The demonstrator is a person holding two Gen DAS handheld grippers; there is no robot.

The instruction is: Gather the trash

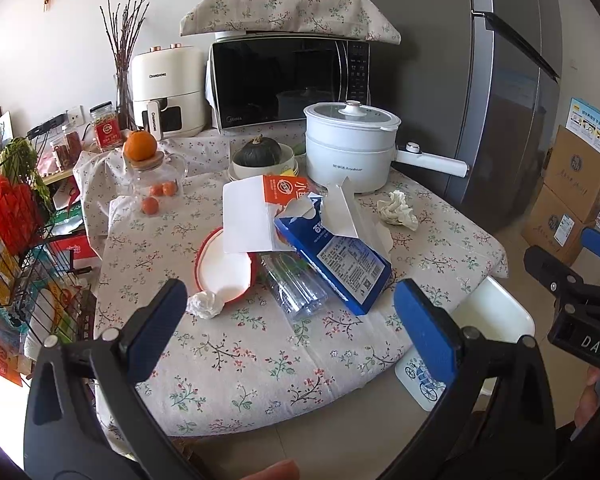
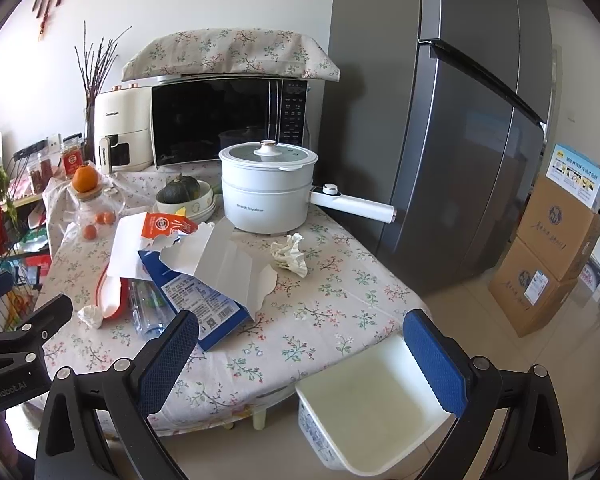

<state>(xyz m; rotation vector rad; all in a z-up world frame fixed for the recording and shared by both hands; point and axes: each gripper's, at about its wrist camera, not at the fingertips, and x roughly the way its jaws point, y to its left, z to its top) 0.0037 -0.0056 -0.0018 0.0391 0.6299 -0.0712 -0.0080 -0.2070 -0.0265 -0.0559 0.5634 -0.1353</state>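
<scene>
Only your right view showed inside the white bin: nothing in it. It stood beside the table, where the torn boxes and tissues lay. Your left gripper and right gripper were wide open, holding nothing.

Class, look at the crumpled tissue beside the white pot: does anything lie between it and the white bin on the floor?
Nothing visible does. The crumpled tissue lies alone on the tablecloth, and bare cloth runs from it to the table edge, below which the open white bin stands. The torn boxes lie off to one side.
</scene>
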